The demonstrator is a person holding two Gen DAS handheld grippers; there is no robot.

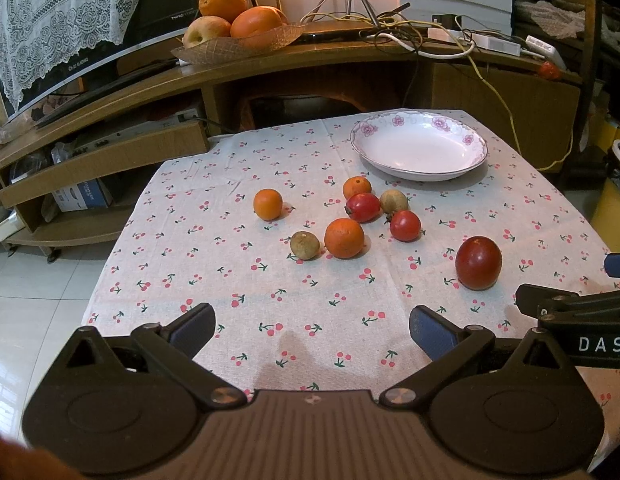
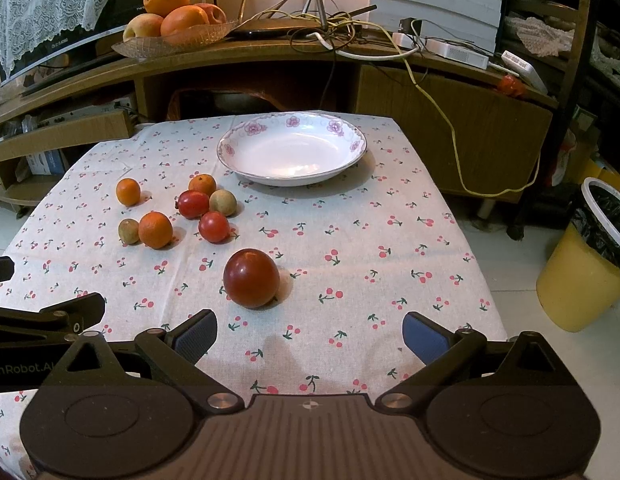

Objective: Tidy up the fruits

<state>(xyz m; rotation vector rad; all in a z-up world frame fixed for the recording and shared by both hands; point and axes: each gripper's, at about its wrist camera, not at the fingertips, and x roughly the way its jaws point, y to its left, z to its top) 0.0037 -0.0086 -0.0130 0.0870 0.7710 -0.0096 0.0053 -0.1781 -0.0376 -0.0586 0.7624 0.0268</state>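
So far nothing is sitting in the white floral-rimmed ceramic plate (image 2: 246, 160); eight small round fruits are waiting nearby, the dark red plum (image 2: 251, 278) nearest, and the left gripper (image 1: 311, 332) and right gripper (image 2: 310, 334) are both gaping empty.

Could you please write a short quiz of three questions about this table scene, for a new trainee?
1. True or false: the white plate already holds fruit.
2. Multiple choice: which fruit lies nearest the right gripper? A) the dark red fruit B) the lone small orange C) a brownish fruit
3. Fill in: both the left gripper and the right gripper are ____ and hold nothing.

Key:
1. False; the plate is empty and all eight fruits lie on the cherry-print tablecloth.
2. A
3. open
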